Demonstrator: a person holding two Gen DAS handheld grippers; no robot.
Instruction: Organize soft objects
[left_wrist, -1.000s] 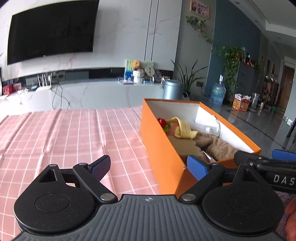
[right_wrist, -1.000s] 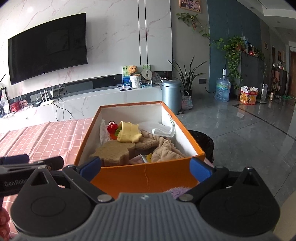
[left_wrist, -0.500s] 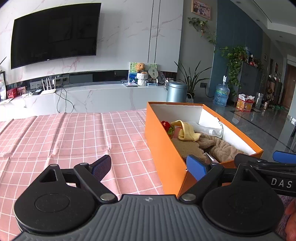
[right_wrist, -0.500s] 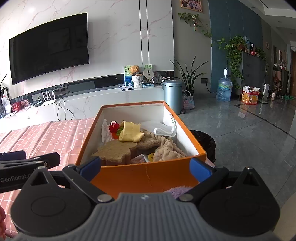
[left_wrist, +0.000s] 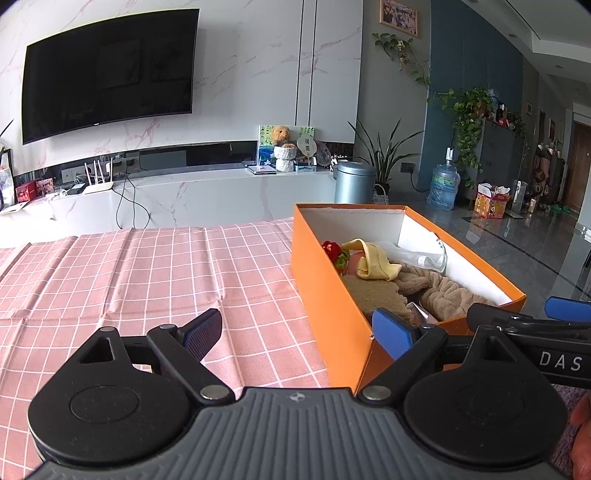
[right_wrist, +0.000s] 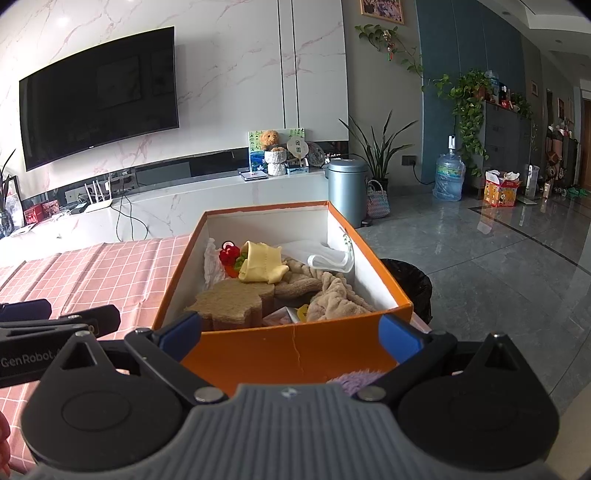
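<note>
- The orange box (right_wrist: 291, 354) sits on the pink checked tablecloth (left_wrist: 147, 280), at the table's right end next to the open floor, and it already holds a heap of soft things.
- Inside it lie a tan bear-shaped pad (right_wrist: 229, 302), a yellow cloth (right_wrist: 260, 267), a brown fluffy towel (right_wrist: 332, 299), a small red toy (right_wrist: 229, 254) and a clear plastic bag (right_wrist: 325, 256), all loosely piled and touching one another.
- The left gripper (left_wrist: 295, 334) hangs over the tablecloth by the box's near left corner, its fingers spread wide with nothing between them.
- The right gripper (right_wrist: 291, 330) faces the box's near short wall, fingers likewise wide apart and empty.
- A purple fluffy thing (right_wrist: 356, 378) lies just outside the box, against the near wall and below the right gripper; it looks like the one soft item not yet packed.
- My judgement is that the task is near its end, in the pause between one placement and the next pick.
- The next move likely calls for the right gripper to dip down, close on the purple fluff, lift it over the near wall and drop it in.
- The box's long axis runs away from the cameras toward the TV wall; its open top faces up and a short end points at the grippers.
- Little of the purple item shows, so I cannot tell which way it lies.
</note>
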